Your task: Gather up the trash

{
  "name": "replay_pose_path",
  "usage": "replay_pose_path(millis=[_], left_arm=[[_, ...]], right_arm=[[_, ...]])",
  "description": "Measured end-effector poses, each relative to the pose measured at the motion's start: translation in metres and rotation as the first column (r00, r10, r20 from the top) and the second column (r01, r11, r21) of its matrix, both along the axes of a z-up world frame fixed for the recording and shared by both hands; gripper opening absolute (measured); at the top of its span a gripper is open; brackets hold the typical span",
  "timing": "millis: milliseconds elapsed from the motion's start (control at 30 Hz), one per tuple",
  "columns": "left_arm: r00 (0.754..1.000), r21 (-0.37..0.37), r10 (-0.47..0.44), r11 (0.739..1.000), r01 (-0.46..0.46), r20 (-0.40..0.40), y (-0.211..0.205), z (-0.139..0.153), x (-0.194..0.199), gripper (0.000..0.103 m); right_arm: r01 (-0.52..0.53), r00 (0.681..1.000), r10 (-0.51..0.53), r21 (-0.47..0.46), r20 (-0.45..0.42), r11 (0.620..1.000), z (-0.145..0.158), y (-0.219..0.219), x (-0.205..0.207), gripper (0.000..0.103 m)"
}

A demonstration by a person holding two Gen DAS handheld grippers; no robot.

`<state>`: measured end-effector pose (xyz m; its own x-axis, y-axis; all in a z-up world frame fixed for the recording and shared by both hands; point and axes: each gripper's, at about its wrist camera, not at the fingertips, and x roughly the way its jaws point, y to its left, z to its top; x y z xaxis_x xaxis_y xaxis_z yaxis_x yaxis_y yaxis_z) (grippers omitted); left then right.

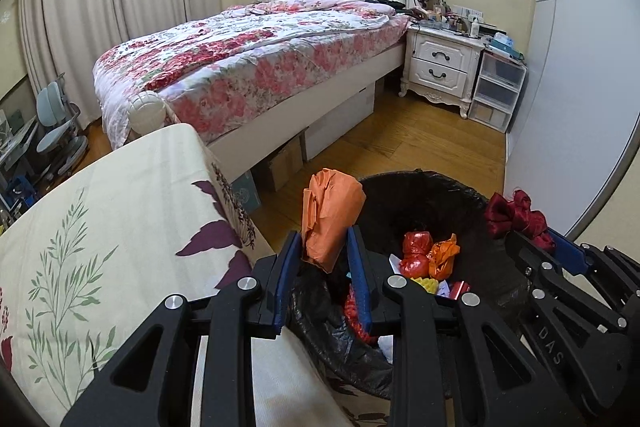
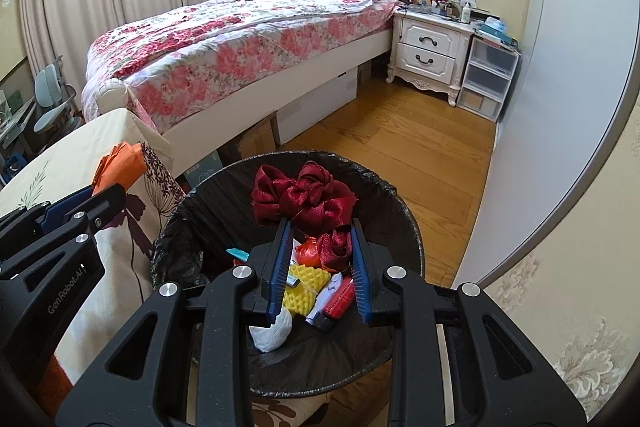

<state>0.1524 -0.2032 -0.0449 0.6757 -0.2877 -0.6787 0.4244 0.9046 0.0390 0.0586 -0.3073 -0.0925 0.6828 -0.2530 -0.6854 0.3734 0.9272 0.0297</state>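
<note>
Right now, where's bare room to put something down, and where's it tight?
Free: wood floor between the bed, nightstand and wardrobe door; tablecloth left of the bin. Crowded: bin bottom, full of wrappers; nightstand top, cluttered.

Orange paper (image 1: 332, 215) and a dark red ribbon (image 2: 306, 197) over my black-lined bin (image 2: 404, 227).

Upper left of my frame: pink floral bedspread (image 2: 224, 43); lower left, cream leaf-print tablecloth (image 1: 100, 227).
</note>
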Motion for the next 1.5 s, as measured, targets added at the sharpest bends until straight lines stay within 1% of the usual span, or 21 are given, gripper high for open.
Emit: replay_pose_path(millis=[267,567,667,767,833,900,933,1000,1133,1200,1333,1400,1500], left_arm=[[1.000,0.016,-0.013,1.000,0.013,-0.027,-0.010,-0.009,0.012,0.028],[0.999,0.015,-0.018,1.000,0.019,-0.028,-0.015,-0.009,0.013,0.029],[0.999,0.013,-0.018,1.000,0.018,-0.028,-0.015,-0.008,0.014,0.030],[1.000,0.015,-0.015,1.000,0.015,-0.027,-0.016,-0.008,0.013,0.032],[1.000,0.016,-0.013,1.000,0.014,-0.025,-0.016,-0.007,0.015,0.042],[1.000,0.013,-0.010,1.000,0.011,-0.020,-0.014,-0.006,0.015,0.046],[1.000,0.013,-0.009,1.000,0.009,-0.019,-0.014,-0.006,0.015,0.050],[1.000,0.011,-0.006,1.000,0.006,-0.014,-0.013,-0.005,0.015,0.058],[1.000,0.006,0.007,1.000,-0.007,-0.002,-0.009,-0.003,0.016,0.072],[1.000,0.004,0.019,1.000,-0.019,0.002,-0.007,-0.002,0.018,0.076],[0.999,0.000,0.043,0.999,-0.043,0.011,-0.002,-0.001,0.020,0.082],[0.999,0.008,0.049,0.999,-0.049,0.021,-0.001,-0.001,0.020,0.084],[0.998,0.018,0.058,0.998,-0.059,0.035,0.000,0.001,0.017,0.086]], right_arm=[[0.022,0.999,-0.021,0.017,-0.032,1.000,-0.013,-0.006,0.012,0.027],[0.027,0.999,-0.026,0.019,-0.037,0.999,-0.015,-0.009,0.016,0.028],[0.027,0.999,-0.026,0.015,-0.040,1.000,-0.016,-0.009,0.016,0.029],[0.032,0.999,-0.032,0.009,-0.036,0.999,-0.015,-0.009,0.017,0.032],[0.035,0.999,-0.035,0.007,-0.033,0.999,-0.015,-0.009,0.018,0.034],[0.038,0.999,-0.038,0.002,-0.030,0.999,-0.014,-0.009,0.018,0.035],[0.041,0.999,-0.041,-0.001,-0.029,0.999,-0.013,-0.009,0.018,0.036],[0.046,0.999,-0.046,-0.007,-0.024,0.999,-0.012,-0.008,0.017,0.041],[0.061,0.998,-0.061,-0.019,-0.017,0.998,-0.009,-0.008,0.015,0.046],[0.072,0.997,-0.072,-0.028,-0.011,0.997,-0.008,-0.009,0.013,0.053],[0.089,0.996,-0.089,-0.041,-0.005,0.995,-0.005,-0.010,0.010,0.061],[0.099,0.995,-0.099,-0.051,0.000,0.994,-0.004,-0.011,0.008,0.073],[0.116,0.993,-0.116,-0.070,0.007,0.991,-0.001,-0.012,0.005,0.081]])
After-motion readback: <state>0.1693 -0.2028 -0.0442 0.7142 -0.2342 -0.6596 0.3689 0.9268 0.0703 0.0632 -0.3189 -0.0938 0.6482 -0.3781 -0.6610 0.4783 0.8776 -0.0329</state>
